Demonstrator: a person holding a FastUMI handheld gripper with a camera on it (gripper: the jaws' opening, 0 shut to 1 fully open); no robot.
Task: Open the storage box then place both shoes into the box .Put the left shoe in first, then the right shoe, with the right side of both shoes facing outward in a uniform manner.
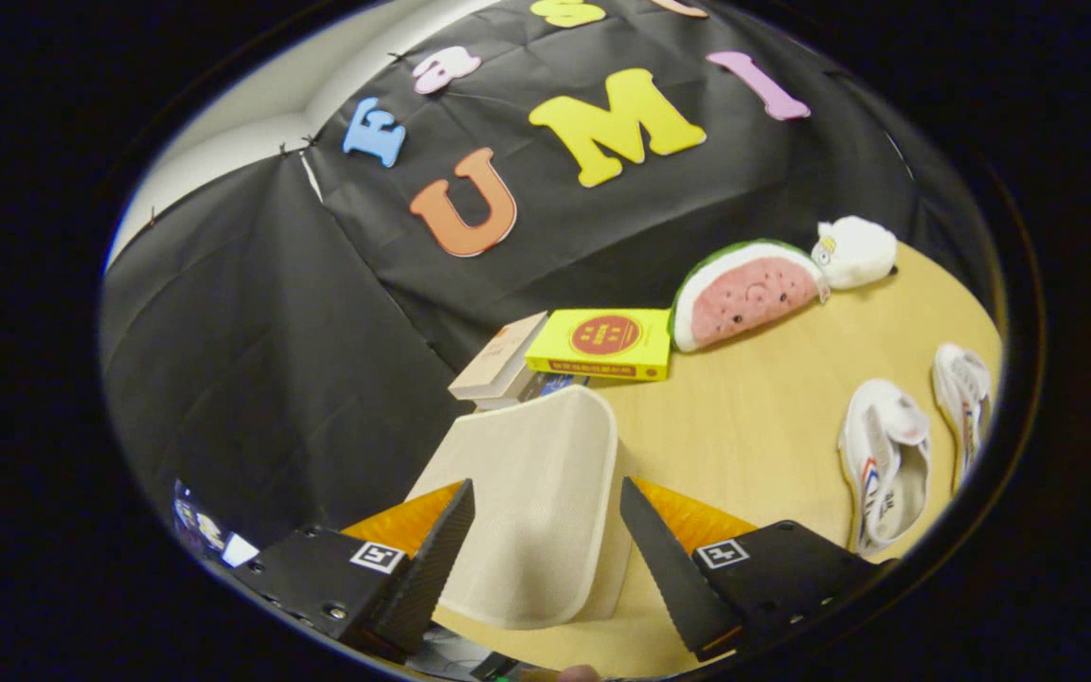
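A: Where does the tool [545, 540] stand?

B: Its fingers are spread wide, with the beige lid of the storage box [531, 502] lying between them, untouched by either, I think.

A: So the opening step is in hand?

B: I judge so. Close the fingers evenly on the lid's near edge, then swing it up slowly without dragging the box along the surface [754, 417].

A: And the shoes?

B: The nearer shoe [882, 464] and the farther shoe [962, 398] lie side by side, well apart from the box, soles down. Which is left I cannot tell.
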